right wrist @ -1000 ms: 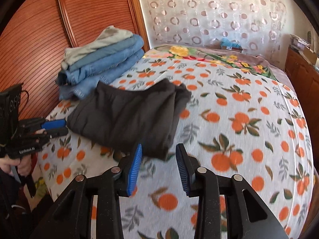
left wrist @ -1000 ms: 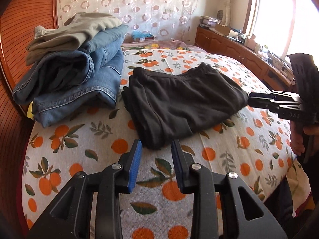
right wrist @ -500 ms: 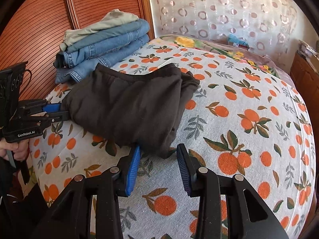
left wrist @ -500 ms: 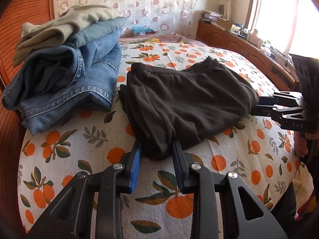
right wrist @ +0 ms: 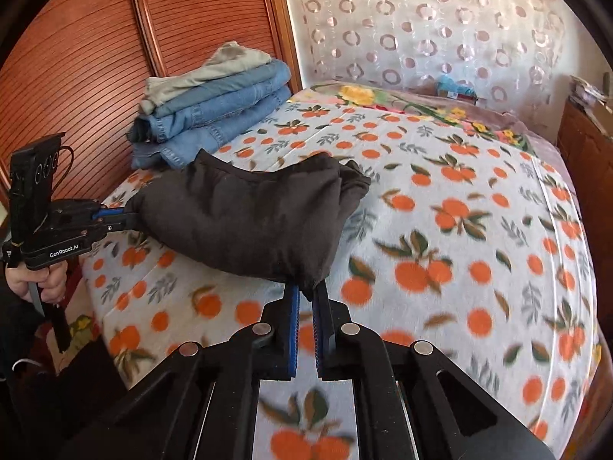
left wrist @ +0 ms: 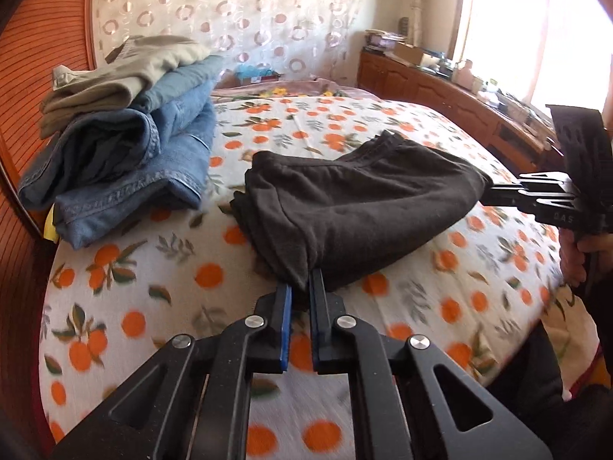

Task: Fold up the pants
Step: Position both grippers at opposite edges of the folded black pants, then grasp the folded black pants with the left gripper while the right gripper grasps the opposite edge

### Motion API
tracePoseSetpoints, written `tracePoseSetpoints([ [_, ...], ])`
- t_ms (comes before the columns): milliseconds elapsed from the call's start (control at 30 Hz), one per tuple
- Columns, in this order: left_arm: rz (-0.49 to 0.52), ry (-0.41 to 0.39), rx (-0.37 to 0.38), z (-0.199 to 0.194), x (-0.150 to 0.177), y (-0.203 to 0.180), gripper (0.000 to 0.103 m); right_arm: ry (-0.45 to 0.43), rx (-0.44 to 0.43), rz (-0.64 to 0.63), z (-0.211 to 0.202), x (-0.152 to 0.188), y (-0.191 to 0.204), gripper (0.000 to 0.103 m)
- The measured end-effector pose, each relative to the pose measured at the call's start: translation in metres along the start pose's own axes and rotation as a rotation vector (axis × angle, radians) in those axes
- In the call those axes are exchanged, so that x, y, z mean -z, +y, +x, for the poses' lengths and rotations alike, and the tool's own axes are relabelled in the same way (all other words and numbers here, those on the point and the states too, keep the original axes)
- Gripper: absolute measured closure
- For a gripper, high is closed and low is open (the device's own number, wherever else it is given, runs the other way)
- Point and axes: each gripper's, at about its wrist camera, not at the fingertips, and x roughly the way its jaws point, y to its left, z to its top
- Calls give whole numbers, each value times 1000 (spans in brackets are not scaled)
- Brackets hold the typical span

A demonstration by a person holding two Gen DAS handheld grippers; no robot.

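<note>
The left gripper (left wrist: 300,287) and right gripper (right wrist: 306,291) had just clenched opposite near corners of the folded black pants (left wrist: 356,207), mid-frame on the orange-print bed (left wrist: 153,291).

Folded jeans stack (left wrist: 126,168) on orange-print bedspread (right wrist: 440,230); wooden cabinet (left wrist: 440,96) beneath window.

The pants (left wrist: 356,207) lay on the bed (left wrist: 153,268), right of a clothes stack (left wrist: 126,130) beside the wardrobe (right wrist: 76,57).
</note>
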Motion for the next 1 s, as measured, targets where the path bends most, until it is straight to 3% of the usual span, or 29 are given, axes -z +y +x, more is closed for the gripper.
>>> tracePoseSetpoints([
  [300,-4,34,53,-33,46,-27,94,25,-39,54,-35,57,19,97],
  [433,-11,46,54,-36,51,-31,92,8,-47,92,-48,72,18,97],
  [733,2,40,-1,-43,44,-32,80,-36,-3,101,-71,65,19,97],
  [1000,-9,22,-21,-47,37,-26,75,-65,34,100,-83,61,25,93],
])
